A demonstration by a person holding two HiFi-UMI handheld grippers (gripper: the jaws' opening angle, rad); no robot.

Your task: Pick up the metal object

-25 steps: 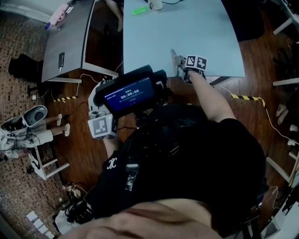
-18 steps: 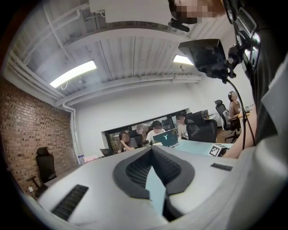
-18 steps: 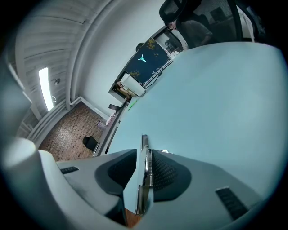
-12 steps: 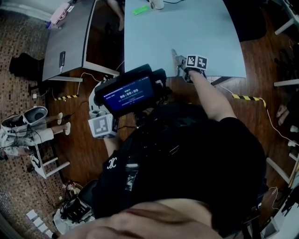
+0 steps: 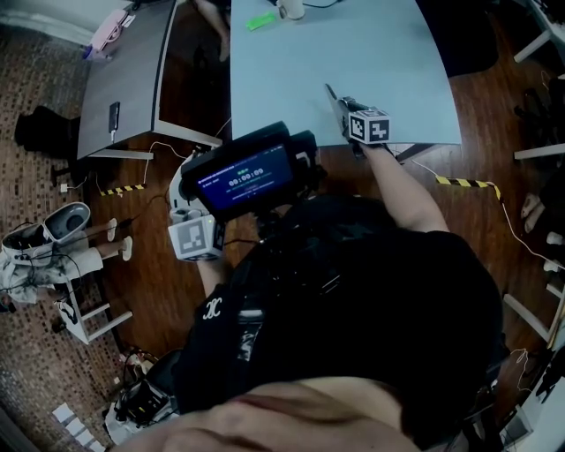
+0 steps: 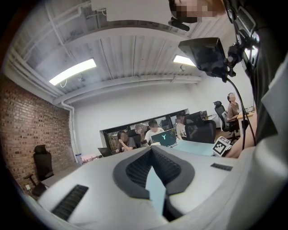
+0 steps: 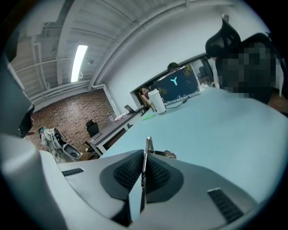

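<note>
Blue table point(image 5: 353, 62), wooden floor point(image 5: 150, 265), right gripper point(image 7: 144, 158) clamping metal object point(image 7: 147, 144)

surface: pale blue table point(image 5: 388, 62) | far edge: green item point(image 5: 262, 19), white cup point(image 5: 292, 8)

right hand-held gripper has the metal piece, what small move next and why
Probably lift the right hand-held gripper a bit higher: its jaws have just closed on the thin metal piece, which seems only slightly clear of the blue table.
</note>
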